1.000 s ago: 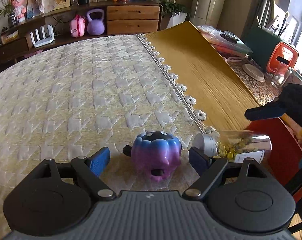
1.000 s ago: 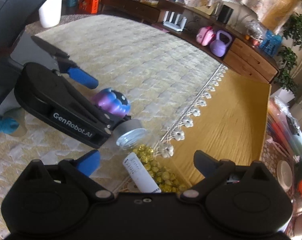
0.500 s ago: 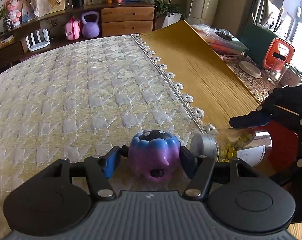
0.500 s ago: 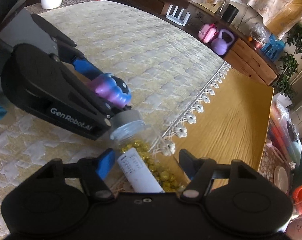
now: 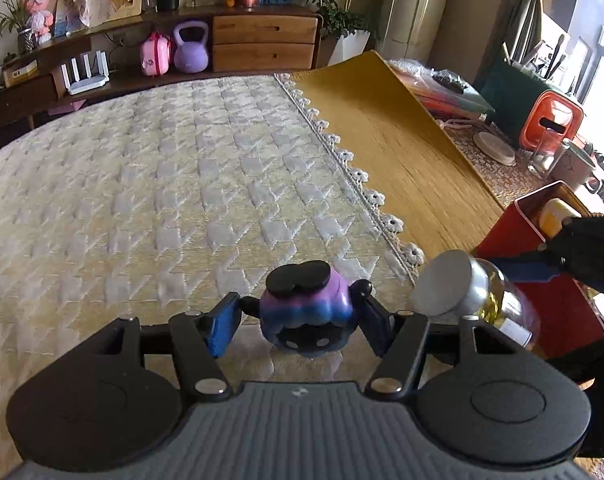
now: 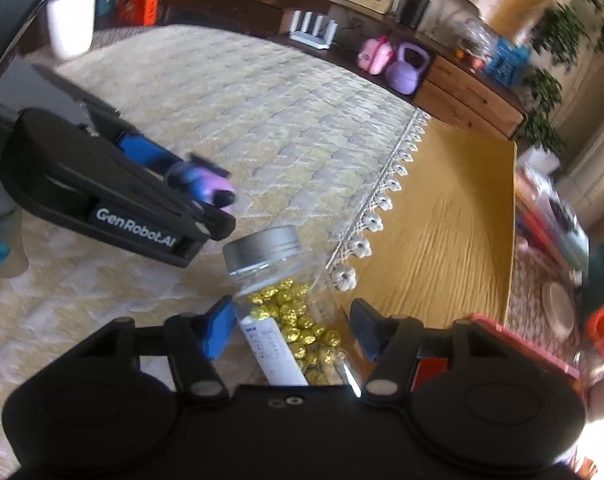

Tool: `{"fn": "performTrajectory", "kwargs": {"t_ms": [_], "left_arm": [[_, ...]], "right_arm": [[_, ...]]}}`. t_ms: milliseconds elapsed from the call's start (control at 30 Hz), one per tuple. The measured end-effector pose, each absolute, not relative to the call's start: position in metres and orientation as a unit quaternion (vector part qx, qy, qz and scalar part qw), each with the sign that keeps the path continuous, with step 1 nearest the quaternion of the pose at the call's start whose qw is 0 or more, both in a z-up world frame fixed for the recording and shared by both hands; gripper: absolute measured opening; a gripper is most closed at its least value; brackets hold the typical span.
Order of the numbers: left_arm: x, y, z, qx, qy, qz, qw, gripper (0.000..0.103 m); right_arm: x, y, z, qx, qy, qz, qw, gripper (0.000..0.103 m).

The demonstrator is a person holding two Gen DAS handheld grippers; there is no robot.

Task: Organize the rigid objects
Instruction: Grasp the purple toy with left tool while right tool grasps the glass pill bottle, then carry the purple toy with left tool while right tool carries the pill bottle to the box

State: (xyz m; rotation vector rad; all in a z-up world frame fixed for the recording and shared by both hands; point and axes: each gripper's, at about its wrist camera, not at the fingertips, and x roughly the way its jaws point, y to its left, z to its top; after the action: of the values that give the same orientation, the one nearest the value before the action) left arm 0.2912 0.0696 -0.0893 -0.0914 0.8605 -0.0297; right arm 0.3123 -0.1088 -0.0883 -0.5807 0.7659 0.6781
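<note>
My left gripper [image 5: 298, 322] is shut on a purple-and-blue toy figure [image 5: 306, 312] with black dots, held tilted just above the quilted cloth. The toy also shows in the right wrist view [image 6: 206, 184], between the left gripper's fingers. My right gripper [image 6: 292, 330] is shut on a clear jar [image 6: 290, 304] with a silver lid, full of gold-wrapped pieces, lifted off the table. The jar also shows in the left wrist view [image 5: 474, 292], right of the toy.
A cream quilted cloth [image 5: 162, 184] with a lace edge covers most of the wooden table [image 5: 402, 148]. A red bin [image 5: 542, 280] stands at the right by the jar. Shelves with a purple kettlebell [image 5: 190, 48] run along the back. A white cup [image 6: 72, 20] stands far left.
Both grippers closed, the left on the toy and the right on the jar. Both objects have since been lifted and tilted; the jar lay on its side before.
</note>
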Motion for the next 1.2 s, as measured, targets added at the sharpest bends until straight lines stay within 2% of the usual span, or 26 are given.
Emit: {"fn": "performTrajectory", "kwargs": {"t_ms": [467, 833, 933, 1033, 1167, 1200], "left_arm": [[0.247, 0.068, -0.061, -0.057, 0.423, -0.009, 0.904, 0.063], [0.214, 0.056, -0.067, -0.048, 0.433, -0.020, 0.900, 0.063], [0.210, 0.056, -0.075, -0.048, 0.439, -0.018, 0.897, 0.063], [0.207, 0.056, -0.088, -0.048, 0.450, -0.016, 0.892, 0.063], [0.202, 0.056, -0.095, -0.046, 0.442, -0.018, 0.896, 0.063], [0.202, 0.056, -0.095, -0.046, 0.441, -0.018, 0.896, 0.063]], "right_arm": [[0.260, -0.145, -0.059, -0.207, 0.373, 0.291, 0.856, 0.055], [0.229, -0.151, -0.069, -0.213, 0.392, 0.285, 0.848, 0.055], [0.228, -0.148, -0.074, -0.228, 0.396, 0.282, 0.844, 0.061], [0.228, -0.150, -0.081, -0.229, 0.404, 0.278, 0.841, 0.061], [0.230, -0.154, -0.085, -0.220, 0.408, 0.271, 0.844, 0.057], [0.230, -0.155, -0.084, -0.219, 0.406, 0.269, 0.845, 0.052]]}}
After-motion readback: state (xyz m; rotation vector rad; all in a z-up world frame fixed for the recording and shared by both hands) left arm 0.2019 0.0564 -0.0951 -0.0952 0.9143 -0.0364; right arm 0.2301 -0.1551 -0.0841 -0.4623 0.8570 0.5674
